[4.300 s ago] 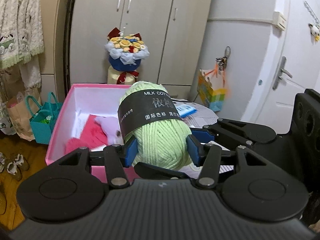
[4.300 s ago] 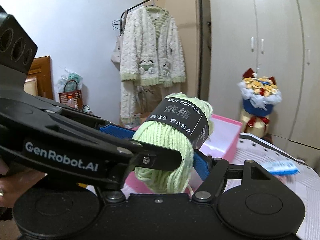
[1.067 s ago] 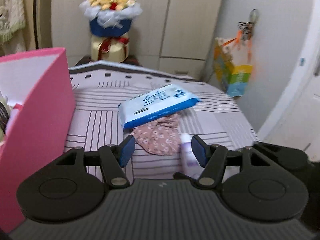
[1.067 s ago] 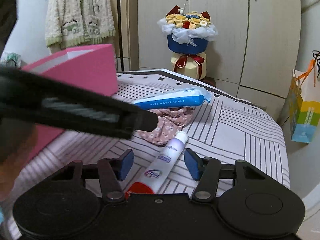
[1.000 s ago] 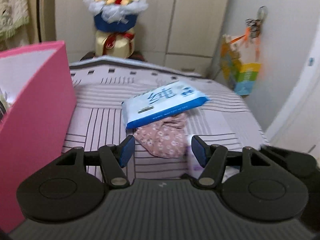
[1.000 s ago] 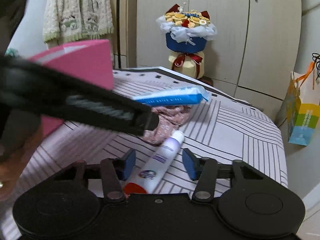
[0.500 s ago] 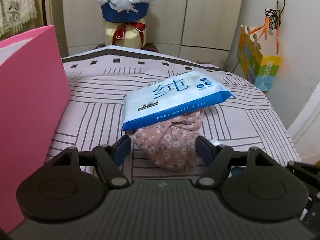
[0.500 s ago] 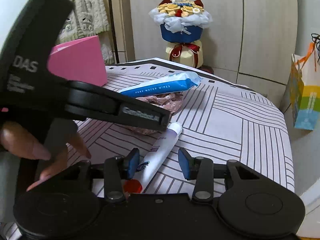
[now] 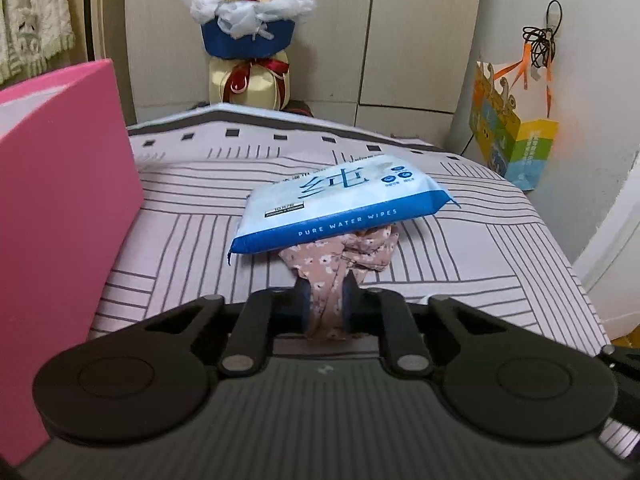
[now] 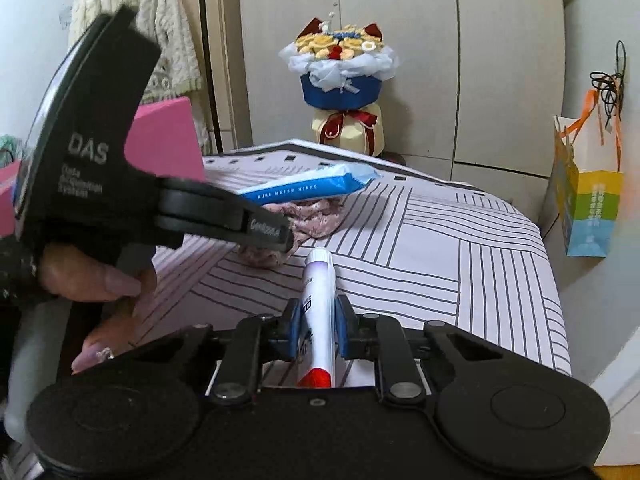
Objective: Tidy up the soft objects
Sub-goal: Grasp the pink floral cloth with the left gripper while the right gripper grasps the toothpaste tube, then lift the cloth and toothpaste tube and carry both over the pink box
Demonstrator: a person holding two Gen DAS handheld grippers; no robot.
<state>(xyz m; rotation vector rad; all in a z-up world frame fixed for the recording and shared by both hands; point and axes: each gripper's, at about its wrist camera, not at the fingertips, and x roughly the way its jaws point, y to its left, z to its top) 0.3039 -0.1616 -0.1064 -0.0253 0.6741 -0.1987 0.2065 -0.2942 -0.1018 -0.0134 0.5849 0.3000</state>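
Your left gripper (image 9: 326,307) has its jaws clamped on the pink floral cloth (image 9: 340,258); your right gripper (image 10: 318,330) pinches the white red-capped tube (image 10: 318,312).

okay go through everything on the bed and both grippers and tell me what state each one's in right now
left gripper: shut on the floral cloth.
floral cloth: bunched, pinched at its near end, far end under the wipes pack.
wipes pack: sealed, lying tilted on the cloth.
right gripper: shut on the tube.
tube: capped, lying on the bedspread, white cap pointing away.
pink box: open-topped, standing at the left.
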